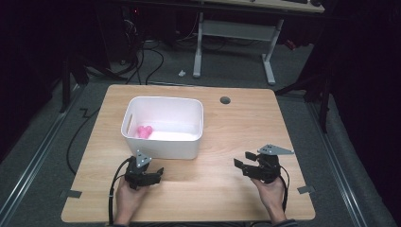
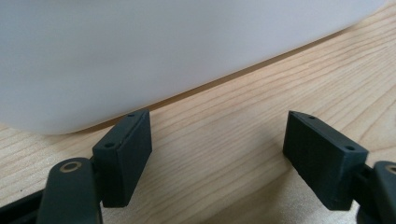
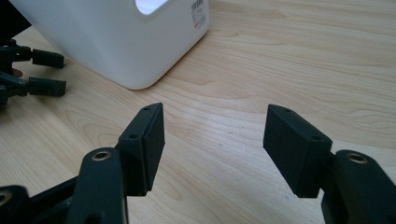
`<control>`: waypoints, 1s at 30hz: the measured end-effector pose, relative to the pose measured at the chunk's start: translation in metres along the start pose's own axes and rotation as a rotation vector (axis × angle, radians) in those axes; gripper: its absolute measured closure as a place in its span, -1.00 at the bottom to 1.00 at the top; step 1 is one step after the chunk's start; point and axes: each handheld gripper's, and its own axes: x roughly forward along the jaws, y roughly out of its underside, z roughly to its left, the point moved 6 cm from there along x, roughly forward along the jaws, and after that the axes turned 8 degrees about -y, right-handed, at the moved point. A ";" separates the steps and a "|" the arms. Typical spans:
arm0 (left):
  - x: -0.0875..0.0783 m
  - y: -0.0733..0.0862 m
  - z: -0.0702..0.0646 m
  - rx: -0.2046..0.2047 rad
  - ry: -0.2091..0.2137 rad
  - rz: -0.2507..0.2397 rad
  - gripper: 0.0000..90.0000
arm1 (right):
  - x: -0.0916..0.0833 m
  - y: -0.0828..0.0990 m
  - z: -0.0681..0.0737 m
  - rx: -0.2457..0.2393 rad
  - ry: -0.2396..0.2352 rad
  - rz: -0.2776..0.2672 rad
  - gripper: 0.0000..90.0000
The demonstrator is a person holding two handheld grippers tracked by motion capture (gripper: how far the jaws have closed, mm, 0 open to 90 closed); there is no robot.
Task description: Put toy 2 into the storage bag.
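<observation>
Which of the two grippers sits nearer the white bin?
The left gripper: it rests just in front of the white bin, while the right gripper lies farther off over bare table.

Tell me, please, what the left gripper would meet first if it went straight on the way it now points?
Most likely the near wall of the white bin: the left gripper faces it with open, empty jaws, over bare wooden table. How far off the wall is cannot be judged exactly.

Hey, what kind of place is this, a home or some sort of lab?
Likely a lab or workshop: a plain wooden table on grey carpet, cables trailing behind it, and a second desk on a metal frame.
</observation>
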 end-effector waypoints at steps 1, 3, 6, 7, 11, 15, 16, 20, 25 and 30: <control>0.000 0.000 0.000 0.000 0.000 0.000 -0.46 | 0.002 0.001 0.000 0.006 0.002 0.003 -0.14; 0.000 0.000 0.000 0.000 0.000 0.000 -0.46 | 0.004 0.002 -0.001 0.006 0.002 0.006 -0.14; 0.000 0.000 0.000 0.000 0.000 0.000 -0.46 | 0.007 0.004 -0.002 0.006 0.001 0.012 -0.14; 0.000 0.000 0.000 0.000 0.000 0.000 -0.46 | 0.010 0.005 -0.003 0.007 0.006 0.021 -0.14; 0.000 0.000 0.000 0.000 0.000 0.000 -0.46 | 0.015 0.009 -0.005 0.010 0.012 0.035 -0.14; 0.000 0.000 0.000 0.000 0.000 0.000 -0.46 | 0.025 0.015 -0.007 0.015 0.025 0.056 -0.14; 0.000 0.000 0.000 0.000 0.000 0.000 -0.46 | 0.025 0.015 -0.007 0.015 0.025 0.056 -0.14; 0.000 0.000 0.000 0.000 0.000 0.000 -0.46 | 0.034 0.021 -0.011 0.012 0.040 0.079 -0.14; 0.000 0.000 0.000 0.000 0.000 0.000 -0.46 | 0.041 0.026 -0.013 0.008 0.058 0.094 -0.16; 0.000 0.000 0.000 0.000 0.000 0.000 -0.46 | 0.048 0.031 -0.017 0.001 0.086 0.116 -0.18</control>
